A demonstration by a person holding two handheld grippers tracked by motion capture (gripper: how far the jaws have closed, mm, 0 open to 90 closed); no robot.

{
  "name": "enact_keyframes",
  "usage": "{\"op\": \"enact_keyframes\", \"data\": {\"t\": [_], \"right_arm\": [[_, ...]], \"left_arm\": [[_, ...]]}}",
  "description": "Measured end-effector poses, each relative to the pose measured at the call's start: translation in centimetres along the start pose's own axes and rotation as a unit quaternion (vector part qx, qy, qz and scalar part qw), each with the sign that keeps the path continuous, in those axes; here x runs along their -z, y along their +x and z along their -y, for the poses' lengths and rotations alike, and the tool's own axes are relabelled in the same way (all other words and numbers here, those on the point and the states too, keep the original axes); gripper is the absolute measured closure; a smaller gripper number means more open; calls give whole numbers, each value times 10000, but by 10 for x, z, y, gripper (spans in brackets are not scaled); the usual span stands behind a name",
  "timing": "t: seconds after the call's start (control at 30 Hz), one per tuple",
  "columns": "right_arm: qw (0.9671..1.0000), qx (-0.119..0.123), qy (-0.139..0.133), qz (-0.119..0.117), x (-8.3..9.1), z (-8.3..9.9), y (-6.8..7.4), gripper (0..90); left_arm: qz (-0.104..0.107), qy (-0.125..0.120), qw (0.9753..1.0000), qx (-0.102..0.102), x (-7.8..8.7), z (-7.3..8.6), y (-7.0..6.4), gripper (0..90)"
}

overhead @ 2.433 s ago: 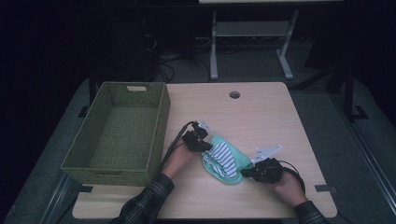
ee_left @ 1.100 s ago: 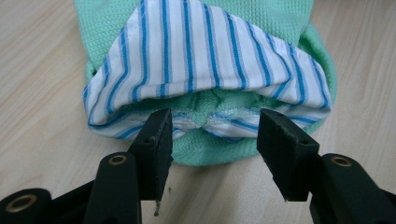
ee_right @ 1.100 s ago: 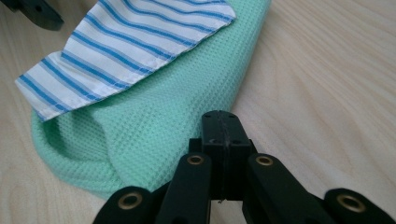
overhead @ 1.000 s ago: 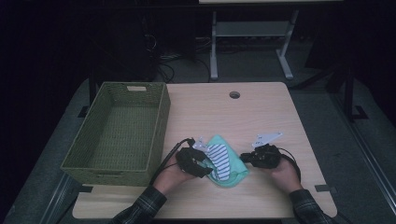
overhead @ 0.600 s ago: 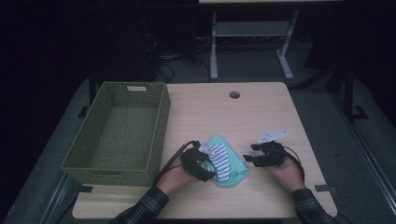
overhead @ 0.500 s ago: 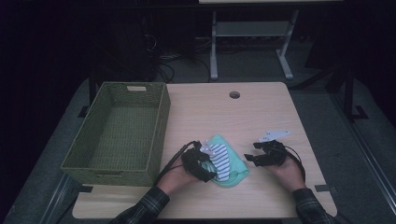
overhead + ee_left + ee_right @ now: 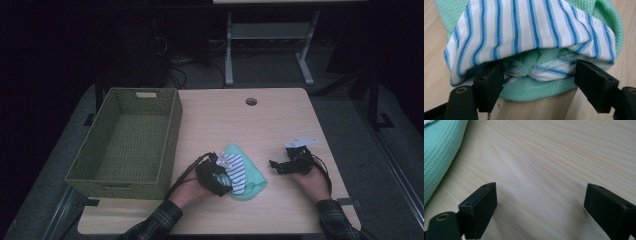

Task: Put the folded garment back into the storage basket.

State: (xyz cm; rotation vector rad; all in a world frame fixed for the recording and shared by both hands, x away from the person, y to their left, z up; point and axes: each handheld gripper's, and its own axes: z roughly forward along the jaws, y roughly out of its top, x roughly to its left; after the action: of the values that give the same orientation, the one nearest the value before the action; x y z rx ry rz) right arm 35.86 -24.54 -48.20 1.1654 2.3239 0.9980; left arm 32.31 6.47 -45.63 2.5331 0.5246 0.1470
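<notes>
Since the frame taken a couple of seconds back, the left hand-held gripper has drawn down from the far edge of the cloth bundle toward the person's side of the desk, and over the last half second it has hardly shifted. Its two black jaws stand apart, released, one at either side of the near fold of the mint-green waffle-weave cloth and close against it; whether they touch it I cannot tell. A white cloth with blue stripes lies folded over the green one, and a tuck of both fabrics sits in the gap between the jaws.

Farther right, the right hand-held gripper has left the bundle's near right corner, where it was at that earlier frame, and now sits well apart from the fabric, over bare wood. Its jaws are also spread wide with nothing between them; in the right gripper view the green cloth shows at the upper left corner.

Both cloths lie as one compact bundle on the light wooden desk, near its front edge and between the two hands. To the left stands a rectangular olive-green woven basket, unmoved throughout.
</notes>
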Motion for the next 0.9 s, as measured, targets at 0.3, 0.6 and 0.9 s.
{"op": "enact_keyframes", "data": {"t": [0.3, 0.6, 0.9], "right_arm": [[9999, -37, -48, 134, 0, 0, -1, 97], [9998, -206, 13, -9, -2, 0, -5, 99], [9997, -242, 26, -38, -2, 0, -6, 99]], "left_arm": [[4, -46, 10000, -6, 3, -1, 6, 453], [45, -84, 9999, -36, 3, -3, 10, 690], [98, -61, 9999, -30, 3, -5, 13, 803]]}}
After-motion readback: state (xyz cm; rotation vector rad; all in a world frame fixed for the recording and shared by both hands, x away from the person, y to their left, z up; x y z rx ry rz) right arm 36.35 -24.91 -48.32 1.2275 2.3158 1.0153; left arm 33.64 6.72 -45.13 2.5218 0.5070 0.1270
